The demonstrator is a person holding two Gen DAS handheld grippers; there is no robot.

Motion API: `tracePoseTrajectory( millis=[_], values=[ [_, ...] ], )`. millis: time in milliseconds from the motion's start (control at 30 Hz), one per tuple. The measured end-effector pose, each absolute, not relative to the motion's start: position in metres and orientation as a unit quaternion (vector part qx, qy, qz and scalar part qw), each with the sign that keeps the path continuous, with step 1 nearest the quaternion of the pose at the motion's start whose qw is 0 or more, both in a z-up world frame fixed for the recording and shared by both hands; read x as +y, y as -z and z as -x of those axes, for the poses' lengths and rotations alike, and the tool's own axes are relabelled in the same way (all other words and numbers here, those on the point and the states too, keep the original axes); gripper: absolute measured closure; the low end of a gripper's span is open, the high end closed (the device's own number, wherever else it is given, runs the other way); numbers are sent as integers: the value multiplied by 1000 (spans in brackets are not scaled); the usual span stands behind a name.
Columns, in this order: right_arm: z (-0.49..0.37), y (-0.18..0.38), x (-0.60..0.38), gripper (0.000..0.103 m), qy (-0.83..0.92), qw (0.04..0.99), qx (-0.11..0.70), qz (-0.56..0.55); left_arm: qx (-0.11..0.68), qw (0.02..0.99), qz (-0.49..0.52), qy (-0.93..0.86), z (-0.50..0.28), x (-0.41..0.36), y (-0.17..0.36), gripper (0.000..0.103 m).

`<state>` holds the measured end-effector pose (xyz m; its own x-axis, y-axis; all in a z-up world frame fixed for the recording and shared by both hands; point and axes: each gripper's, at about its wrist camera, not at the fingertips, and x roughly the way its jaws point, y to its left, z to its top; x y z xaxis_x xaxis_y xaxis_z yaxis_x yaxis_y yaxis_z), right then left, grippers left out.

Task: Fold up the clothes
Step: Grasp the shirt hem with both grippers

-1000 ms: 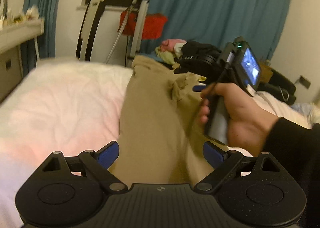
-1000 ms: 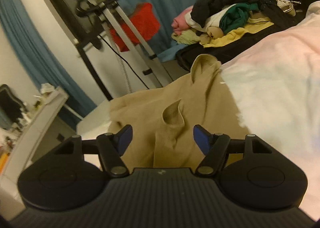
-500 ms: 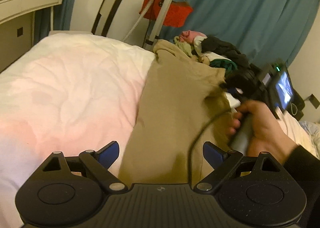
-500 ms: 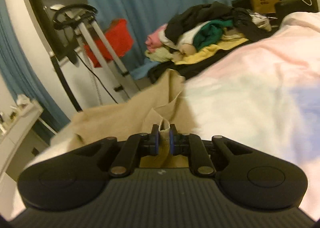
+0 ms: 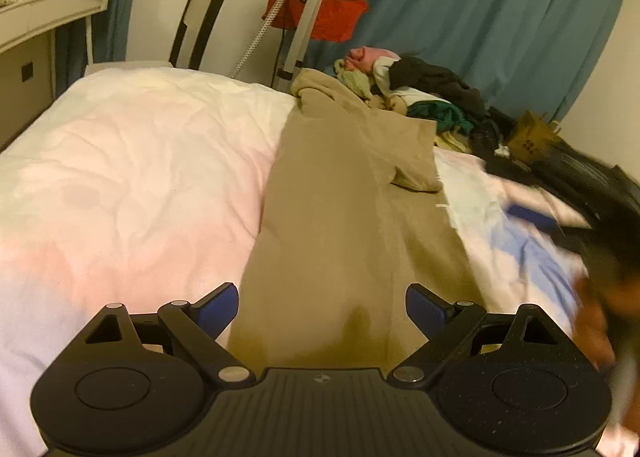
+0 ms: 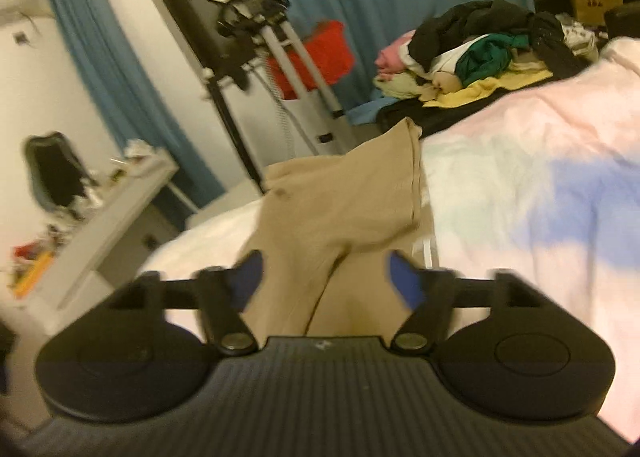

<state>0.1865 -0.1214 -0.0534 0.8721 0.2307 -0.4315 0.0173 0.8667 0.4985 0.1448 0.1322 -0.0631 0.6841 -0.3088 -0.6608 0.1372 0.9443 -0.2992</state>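
Note:
A tan garment (image 5: 340, 209) lies lengthwise on the pale pink and white bed cover (image 5: 132, 177), with one part folded over at its right side. My left gripper (image 5: 322, 307) is open and empty above the garment's near end. My right gripper (image 6: 324, 277) is open and empty over the same tan garment (image 6: 340, 205). It shows only as a blur at the right edge of the left wrist view (image 5: 560, 229).
A pile of mixed clothes (image 5: 420, 93) lies at the far end of the bed, also seen in the right wrist view (image 6: 480, 53). A metal stand with a red bag (image 5: 316, 13) stands behind the bed. A white shelf (image 6: 100, 217) is at the left.
My right gripper shut on a fold of the tan garment, then opened and let it go, and has pulled away to the right. The garment now lies flatter with a folded part.

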Motion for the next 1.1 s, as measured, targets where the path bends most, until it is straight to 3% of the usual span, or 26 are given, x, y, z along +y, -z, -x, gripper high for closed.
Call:
tracePoseTrajectory(
  millis=[333,533,767,900,1100],
  values=[
    [-29,122,-166,27,-48,833,351,-426,475,853,195,93,-117,163,79,12],
    [-24,155,-180,27,-60,755,362,-543,511,821,248,55,-110,183,95,15],
    [-23,163,-172,28,-80,746,376,-544,531,802,269,52,-106,184,102,20],
    [-16,167,-176,28,-105,724,371,-571,545,781,294,80,-99,183,105,41],
    [-3,169,-173,29,-131,718,386,-565,588,761,264,79,-93,170,114,47]
  ],
)
